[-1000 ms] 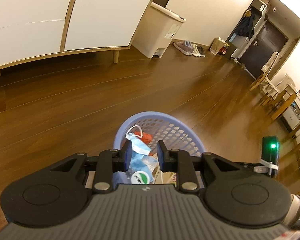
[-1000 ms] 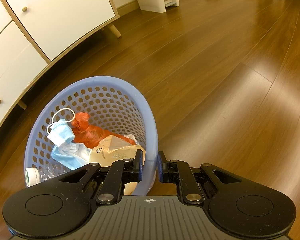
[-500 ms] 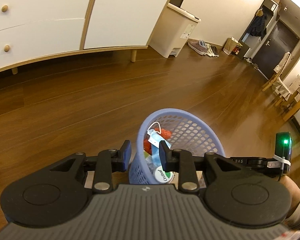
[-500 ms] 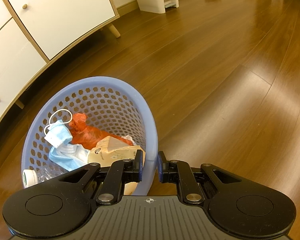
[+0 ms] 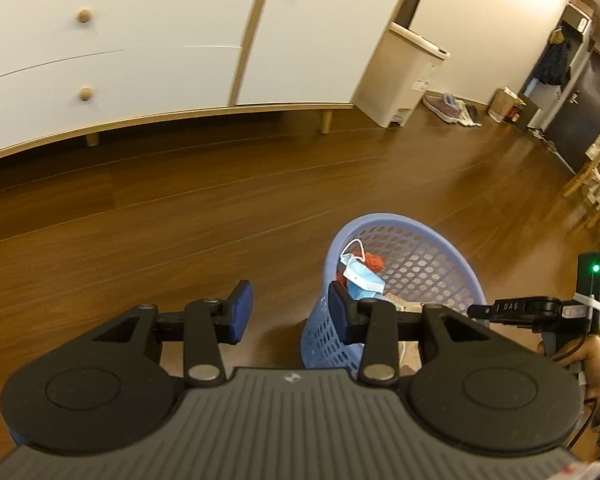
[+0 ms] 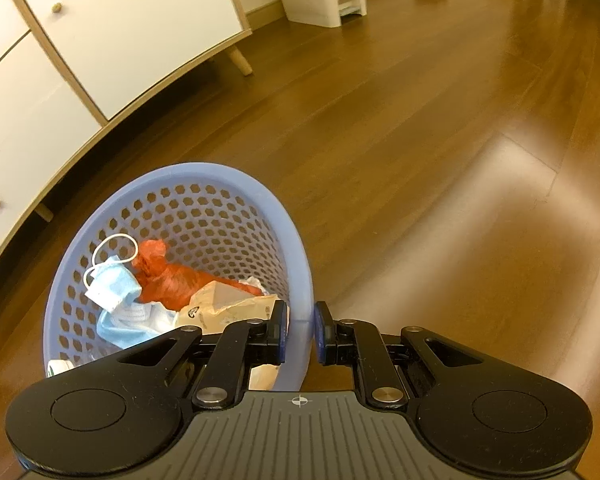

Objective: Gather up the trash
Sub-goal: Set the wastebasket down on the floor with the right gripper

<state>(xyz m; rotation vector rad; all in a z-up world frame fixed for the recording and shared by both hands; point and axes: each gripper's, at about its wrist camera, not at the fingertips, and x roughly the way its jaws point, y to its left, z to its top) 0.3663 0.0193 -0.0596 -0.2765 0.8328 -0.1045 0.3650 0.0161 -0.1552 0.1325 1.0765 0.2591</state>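
right gripper (image 6: 301,330): jaws pinch basket (image 6: 204,168) rim
left gripper (image 5: 291,312): jaws wide, empty
risk: 1-sided grip; basket could tip, spilling mask (image 6: 114,284)

Wide bare floor (image 6: 440,128) is seen ahead and to the right, open for passage. On the left, the way is blocked by the white cabinet (image 5: 140,48) and the bin (image 5: 404,76) beside it. The basket (image 6: 236,184) mouth is partly filled by a mask (image 6: 114,284), red bag (image 6: 172,276) and paper.
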